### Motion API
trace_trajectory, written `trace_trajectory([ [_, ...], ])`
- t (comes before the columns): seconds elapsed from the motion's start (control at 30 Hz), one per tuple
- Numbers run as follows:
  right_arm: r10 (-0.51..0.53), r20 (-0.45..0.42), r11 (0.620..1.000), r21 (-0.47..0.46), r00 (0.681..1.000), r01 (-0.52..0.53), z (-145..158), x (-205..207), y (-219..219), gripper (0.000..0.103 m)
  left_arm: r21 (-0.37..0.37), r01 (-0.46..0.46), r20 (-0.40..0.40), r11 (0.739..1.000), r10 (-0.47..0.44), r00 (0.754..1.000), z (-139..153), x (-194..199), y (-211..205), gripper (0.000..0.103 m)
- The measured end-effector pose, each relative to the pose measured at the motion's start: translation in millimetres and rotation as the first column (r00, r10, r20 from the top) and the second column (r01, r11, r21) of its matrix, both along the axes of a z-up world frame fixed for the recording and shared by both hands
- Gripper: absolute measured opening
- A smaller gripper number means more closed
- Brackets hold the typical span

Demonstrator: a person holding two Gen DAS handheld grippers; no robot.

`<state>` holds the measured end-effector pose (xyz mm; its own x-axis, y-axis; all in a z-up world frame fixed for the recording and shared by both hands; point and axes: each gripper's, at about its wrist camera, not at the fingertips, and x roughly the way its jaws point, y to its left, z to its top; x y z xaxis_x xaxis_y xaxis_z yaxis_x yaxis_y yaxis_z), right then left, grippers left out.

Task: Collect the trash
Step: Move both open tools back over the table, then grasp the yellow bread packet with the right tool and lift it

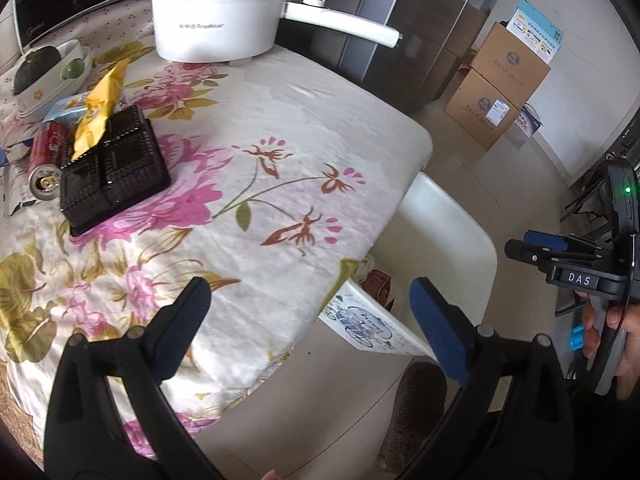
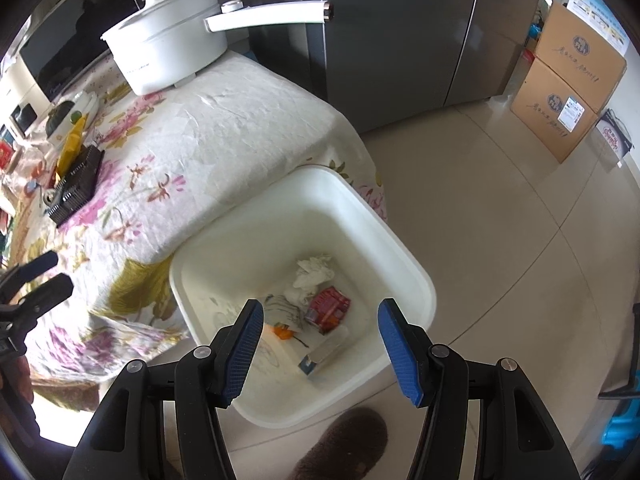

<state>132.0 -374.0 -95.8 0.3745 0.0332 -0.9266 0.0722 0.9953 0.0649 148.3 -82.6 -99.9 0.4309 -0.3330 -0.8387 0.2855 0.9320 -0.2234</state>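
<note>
My left gripper [image 1: 310, 296] stands wide open over the table's front corner, nothing between its fingers; it also shows at the left edge of the right wrist view [image 2: 50, 274]. Beneath it a white printed sheet [image 1: 372, 328] leans inside the white bin [image 1: 452, 220]. My right gripper [image 2: 322, 312] hangs open over the bin [image 2: 400, 248], empty. In the bin lie crumpled tissue [image 2: 314, 272], a red packet [image 2: 330, 308] and a clear box [image 2: 324, 354]. On the table sit a black plastic tray [image 1: 116, 168], a yellow wrapper [image 1: 100, 108] and a red can [image 1: 46, 160].
A white electric pot [image 1: 220, 8] with a long handle stands at the table's far edge. A bowl [image 1: 48, 76] sits far left. Cardboard boxes [image 2: 568, 92] stack by the wall, and a grey fridge [image 2: 400, 40] stands behind the table. A brown slipper [image 2: 344, 440] is near the bin.
</note>
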Motion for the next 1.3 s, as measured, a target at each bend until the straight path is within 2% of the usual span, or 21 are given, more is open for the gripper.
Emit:
trace_trajectory([
  [0.23, 0.010, 0.007, 1.000, 0.014, 1.000, -0.010, 5, 8, 23, 0.075, 0.009, -0.083, 0.000, 0.997, 0.083, 0.997, 7, -5, 46, 0.102],
  [0.67, 0.084, 0.046, 0.995, 0.047, 0.995, -0.086, 20, 33, 98, 0.078, 0.066, -0.257, 0.020, 0.964, 0.256, 0.967, 17, -19, 135, 0.102],
  [0.9, 0.142, 0.054, 0.989, 0.035, 0.988, -0.144, 20, 44, 149, 0.079, 0.068, -0.358, 0.005, 0.931, 0.359, 0.934, 16, -24, 181, 0.102],
  [1.03, 0.178, 0.059, 0.984, 0.002, 0.982, -0.178, 20, 50, 178, 0.079, 0.042, -0.399, -0.020, 0.916, 0.400, 0.916, 18, -25, 204, 0.102],
  [1.2, 0.222, 0.051, 0.975, -0.012, 0.974, -0.221, 19, 69, 217, 0.079, 0.021, -0.449, -0.023, 0.894, 0.449, 0.893, 27, -24, 231, 0.102],
  [1.3, 0.250, 0.070, 0.968, -0.028, 0.966, -0.249, 22, 88, 246, 0.079, 0.018, -0.494, -0.026, 0.869, 0.494, 0.869, 30, -22, 248, 0.102],
])
